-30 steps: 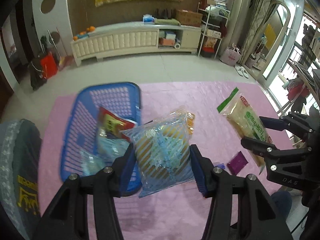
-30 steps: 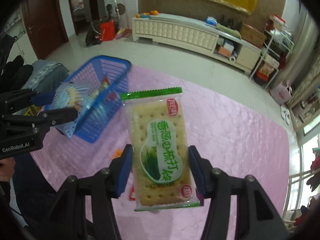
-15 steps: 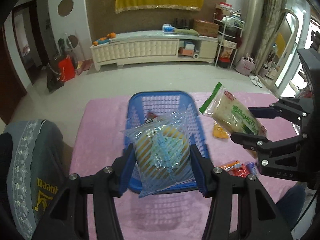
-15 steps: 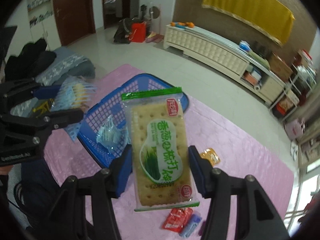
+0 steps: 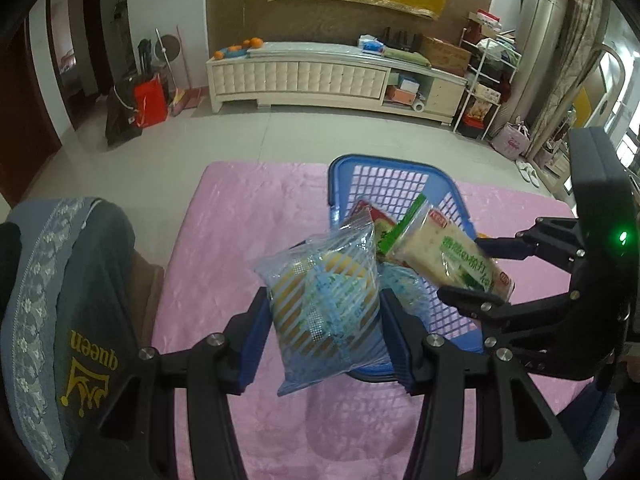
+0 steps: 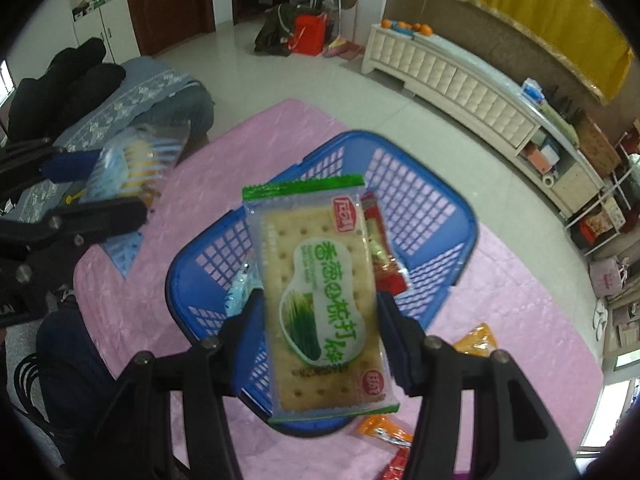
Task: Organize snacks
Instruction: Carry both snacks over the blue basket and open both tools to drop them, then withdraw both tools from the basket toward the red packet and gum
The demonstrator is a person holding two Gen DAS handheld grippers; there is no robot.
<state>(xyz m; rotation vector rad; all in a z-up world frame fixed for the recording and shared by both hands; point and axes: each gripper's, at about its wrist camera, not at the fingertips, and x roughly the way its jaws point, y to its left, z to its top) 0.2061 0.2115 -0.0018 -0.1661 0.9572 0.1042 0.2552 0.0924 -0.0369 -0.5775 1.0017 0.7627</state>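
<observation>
**Holding two snack packets over a blue basket**

Gripping a striped blue packet [image 5: 325, 300], the left gripper [image 5: 325, 332] has its fingers pressed against the packet's two sides. The packet's long axis runs away from the camera, top edge tilted slightly right, above the near left rim of the blue basket [image 5: 390, 188].

The right gripper [image 6: 320, 344] clamps a green cracker packet [image 6: 320, 292] between its fingers. This packet's long axis also runs away from the camera, its green sealed end pointing to the far side, over the basket's middle. A red packet [image 6: 380, 248] lies inside the basket. Orange packets [image 6: 478, 338] rest on the pink cloth [image 6: 520, 300] near the basket.

Compared with half a second ago, both packets are further over the basket: the cracker packet now covers its centre, and the two grippers have drawn closer together.
</observation>
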